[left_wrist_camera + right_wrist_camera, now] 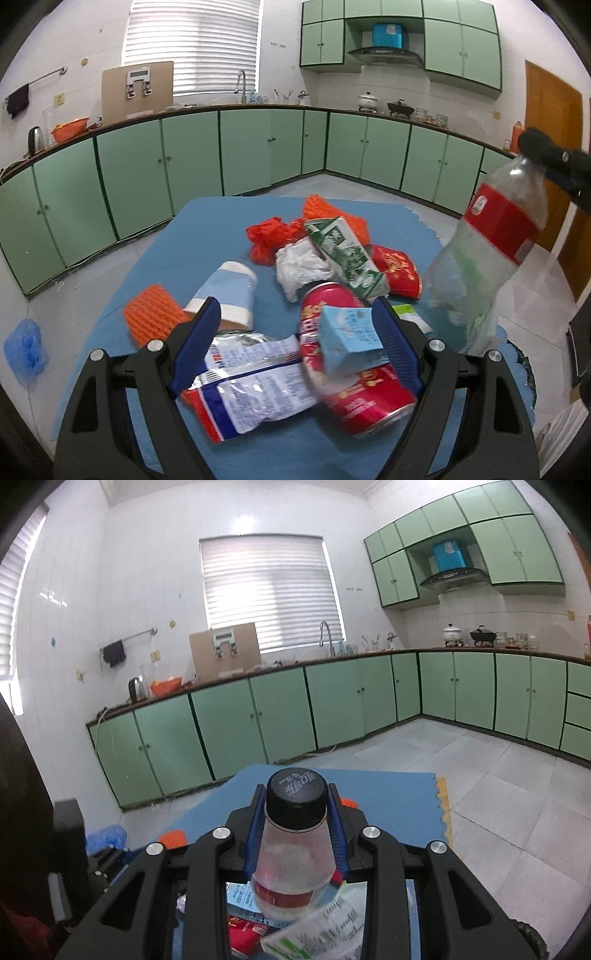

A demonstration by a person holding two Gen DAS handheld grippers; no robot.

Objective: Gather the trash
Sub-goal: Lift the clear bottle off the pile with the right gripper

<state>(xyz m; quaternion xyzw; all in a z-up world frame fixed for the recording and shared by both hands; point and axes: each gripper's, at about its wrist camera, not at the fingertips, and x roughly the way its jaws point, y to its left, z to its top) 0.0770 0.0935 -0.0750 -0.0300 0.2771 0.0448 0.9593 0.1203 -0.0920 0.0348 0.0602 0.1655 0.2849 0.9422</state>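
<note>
Green kitchen cabinets (pixel 192 155) line 2 walls behind a blue mat (pixel 207 236) heaped with trash. At its right edge, the right gripper (pixel 295 823) pinches the neck of a clear plastic bottle (pixel 491 251) with a red label, holding it tilted above the mat. Nearer the camera, the left gripper (pixel 295 332) hangs with its blue fingers (pixel 195 343) spread wide over a red can (pixel 354 387), a silver snack wrapper (pixel 255 384) and a small blue carton (pixel 351 339) lying on the can. Behind them lies a green milk carton (pixel 343 254).
</note>
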